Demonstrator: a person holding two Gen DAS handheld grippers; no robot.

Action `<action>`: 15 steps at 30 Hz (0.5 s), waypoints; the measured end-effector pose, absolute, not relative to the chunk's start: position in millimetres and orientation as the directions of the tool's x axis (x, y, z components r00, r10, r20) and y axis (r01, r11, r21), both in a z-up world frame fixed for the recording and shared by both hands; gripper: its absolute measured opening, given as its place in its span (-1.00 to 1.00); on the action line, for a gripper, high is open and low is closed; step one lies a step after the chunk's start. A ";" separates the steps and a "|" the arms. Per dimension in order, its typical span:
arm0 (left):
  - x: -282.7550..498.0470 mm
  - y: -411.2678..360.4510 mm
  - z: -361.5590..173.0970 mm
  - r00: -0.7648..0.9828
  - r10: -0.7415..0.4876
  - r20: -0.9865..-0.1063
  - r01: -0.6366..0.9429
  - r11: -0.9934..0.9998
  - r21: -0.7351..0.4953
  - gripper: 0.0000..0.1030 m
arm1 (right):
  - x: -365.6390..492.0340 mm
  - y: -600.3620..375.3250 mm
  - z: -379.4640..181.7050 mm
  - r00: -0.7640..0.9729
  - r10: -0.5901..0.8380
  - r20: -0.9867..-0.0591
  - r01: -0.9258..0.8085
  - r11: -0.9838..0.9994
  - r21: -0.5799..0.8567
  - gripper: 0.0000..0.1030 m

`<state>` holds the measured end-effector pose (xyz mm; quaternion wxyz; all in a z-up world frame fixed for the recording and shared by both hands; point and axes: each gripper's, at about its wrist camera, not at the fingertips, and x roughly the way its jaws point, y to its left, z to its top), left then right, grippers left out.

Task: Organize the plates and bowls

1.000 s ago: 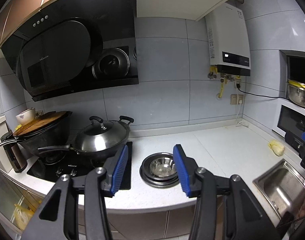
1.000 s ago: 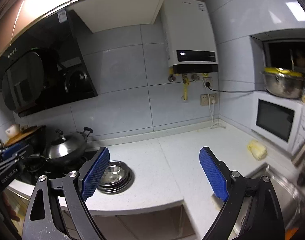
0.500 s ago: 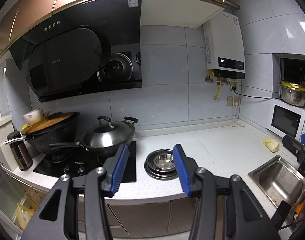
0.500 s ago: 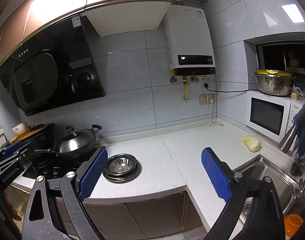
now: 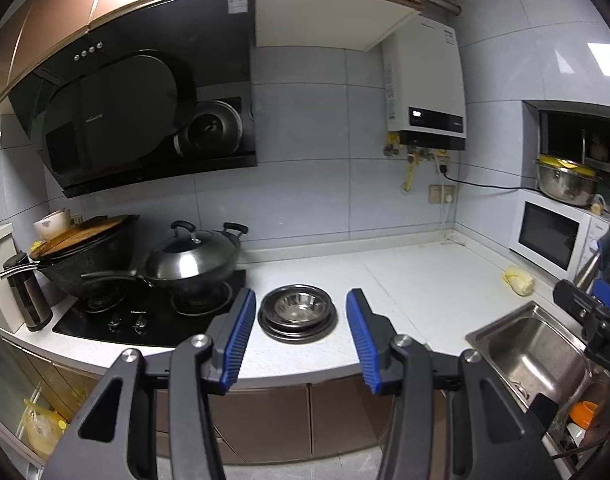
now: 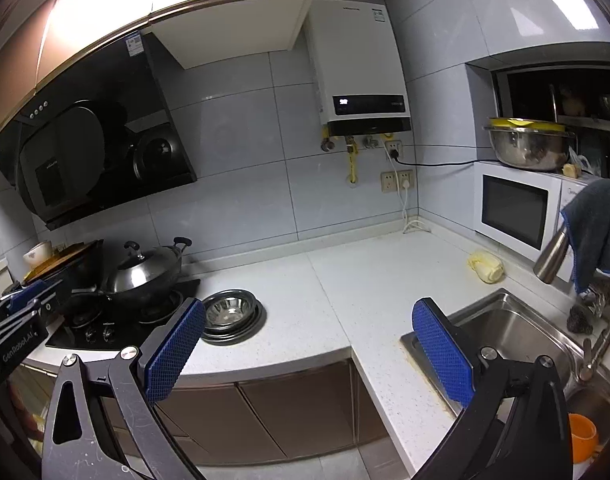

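Stack: steel bowl nested on plates [image 5: 298, 316], resting near the front edge of the counter [image 5: 405, 280], just beside the right edge of the stove [image 5: 145, 320].
Left gripper [image 5: 301, 336]: spread, empty, held off the front edge of the counter, apart from the stack.
Right gripper [image 6: 309, 348]: spread wider, empty, held off the front edge where the counter turns toward the sink [image 6: 517, 336].
Key relation: stack straight ahead of the left gripper, framed between its two blue pads in the left wrist view; in the right wrist view [image 6: 231, 314], ahead and left, beyond the left pad. Left gripper judged nearer and better lined up.
Long axis: none; stack round, rims flat to the counter. Rim pinch likely requires a low, near-level approach.
Hazard: lidded wok [image 5: 193, 260] close on the stack's left; little room on that side.
Writing: "GenRobot.AI" on the left gripper body seen from the right wrist view [image 6: 19, 346]; hood logo, heater [image 6: 361, 60] lettering and display too small to read.
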<state>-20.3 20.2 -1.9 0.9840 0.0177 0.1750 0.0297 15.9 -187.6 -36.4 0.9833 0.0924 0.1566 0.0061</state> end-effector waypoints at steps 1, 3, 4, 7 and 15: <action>-22.1 16.5 -2.4 0.937 0.064 -0.344 -0.050 0.998 0.048 -0.12 | 14.7 -189.3 -36.1 0.951 0.040 -0.306 0.018 0.983 0.185 0.97; -23.8 10.8 -2.9 0.935 0.056 -0.349 -0.041 0.998 0.050 -0.12 | 12.6 -193.6 -34.9 0.952 0.039 -0.304 0.019 0.983 0.183 0.97; -24.6 7.9 -3.1 0.934 0.053 -0.352 -0.038 0.998 0.050 -0.12 | 12.0 -195.3 -34.5 0.952 0.039 -0.304 0.019 0.983 0.183 0.97; -27.4 1.3 -2.9 0.935 0.056 -0.351 -0.040 0.998 0.054 -0.12 | 10.6 -199.1 -33.9 0.952 0.044 -0.303 0.015 0.982 0.189 0.97; -30.9 -4.7 -3.4 0.932 0.071 -0.357 -0.051 0.997 0.064 -0.12 | 10.3 -201.5 -35.1 0.949 0.057 -0.310 0.004 0.981 0.194 0.97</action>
